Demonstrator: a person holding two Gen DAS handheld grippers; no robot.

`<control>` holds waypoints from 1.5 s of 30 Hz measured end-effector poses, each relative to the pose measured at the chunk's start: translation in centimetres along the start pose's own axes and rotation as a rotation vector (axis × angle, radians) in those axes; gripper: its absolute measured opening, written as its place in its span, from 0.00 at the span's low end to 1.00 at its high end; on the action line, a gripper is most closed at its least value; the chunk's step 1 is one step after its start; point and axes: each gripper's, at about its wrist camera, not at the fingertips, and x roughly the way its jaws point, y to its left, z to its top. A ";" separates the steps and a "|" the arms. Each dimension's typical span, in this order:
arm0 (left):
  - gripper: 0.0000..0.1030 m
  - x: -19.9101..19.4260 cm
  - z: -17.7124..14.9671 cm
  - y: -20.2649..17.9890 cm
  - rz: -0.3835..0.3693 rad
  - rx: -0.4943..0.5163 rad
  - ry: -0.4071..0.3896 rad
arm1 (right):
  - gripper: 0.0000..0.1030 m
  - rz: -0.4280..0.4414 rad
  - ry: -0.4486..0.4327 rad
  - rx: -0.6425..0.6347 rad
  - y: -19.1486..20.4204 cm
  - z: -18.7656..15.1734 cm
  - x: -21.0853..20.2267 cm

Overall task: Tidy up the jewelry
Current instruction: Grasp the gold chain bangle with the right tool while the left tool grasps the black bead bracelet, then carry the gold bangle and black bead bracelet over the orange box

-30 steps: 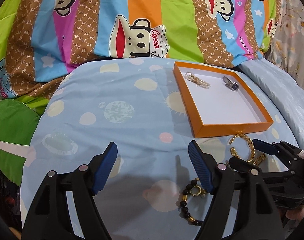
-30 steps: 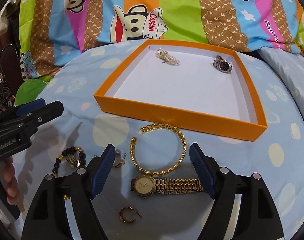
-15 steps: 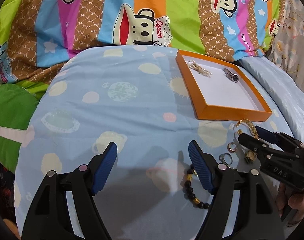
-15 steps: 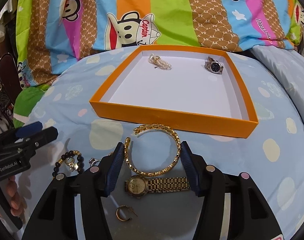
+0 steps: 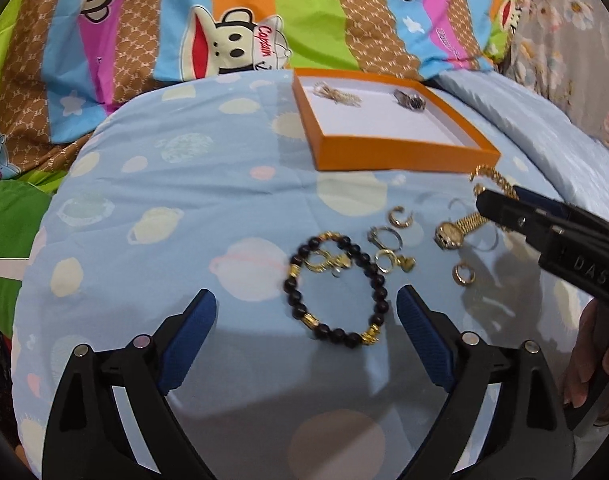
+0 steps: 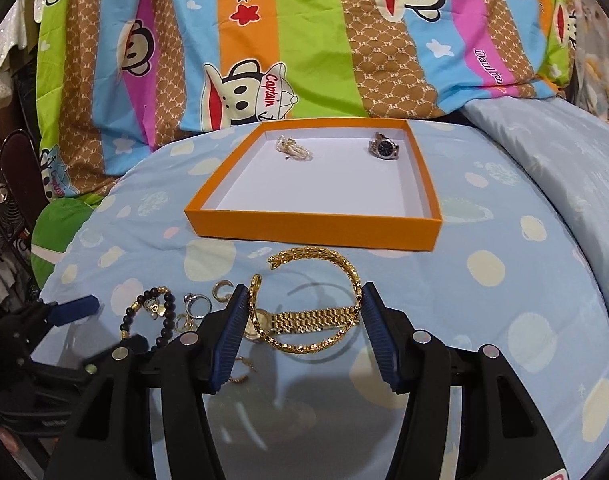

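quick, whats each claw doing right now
Left claw: open, holding nothing, above the black bead bracelet.
Right claw: closed on the gold bangle, one pad at each side.

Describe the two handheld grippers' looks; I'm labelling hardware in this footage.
Both are black plastic. The left gripper and right gripper each carry two ribbed blue finger pads and small round silver studs. White "DAS" lettering marks the right one's side. A bare hand holds it; no sleeve or cable shows.

Black left gripper (image 5: 306, 328) and right gripper (image 6: 306, 320), ribbed blue pads, silver screws.
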 end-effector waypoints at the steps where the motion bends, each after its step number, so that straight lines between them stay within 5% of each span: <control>1: 0.87 0.1 0.0 -0.2 0.002 0.006 0.004 | 0.54 0.000 -0.001 0.004 -0.1 0.0 0.0; 8: 0.82 0.7 -0.1 -0.7 0.025 0.021 0.025 | 0.54 0.009 0.006 0.005 -0.1 -0.2 0.3; 12: 0.70 0.6 -0.2 -0.9 0.024 0.033 0.013 | 0.54 0.014 0.010 0.002 -0.1 -0.2 0.4; 18: 0.70 0.1 0.1 0.2 -0.045 -0.032 -0.003 | 0.54 0.016 0.011 0.011 -0.3 -0.3 0.4; 29: 0.63 0.3 0.5 0.7 -0.034 -0.052 -0.004 | 0.54 0.028 0.014 0.018 -0.4 -0.3 0.5; 31: 0.54 0.1 0.6 1.2 -0.031 -0.068 -0.010 | 0.54 0.029 0.014 0.020 -0.5 -0.2 0.6; 35: 0.52 0.3 0.7 1.7 -0.024 -0.074 -0.004 | 0.54 0.030 0.015 0.020 -0.6 -0.2 0.6; 43: 0.12 0.5 0.6 1.3 0.014 -0.032 -0.015 | 0.54 0.030 0.014 0.014 -0.5 -0.2 0.7; 45: 0.09 0.6 0.6 1.2 0.008 -0.029 -0.016 | 0.54 0.030 0.014 0.015 -0.5 -0.2 0.7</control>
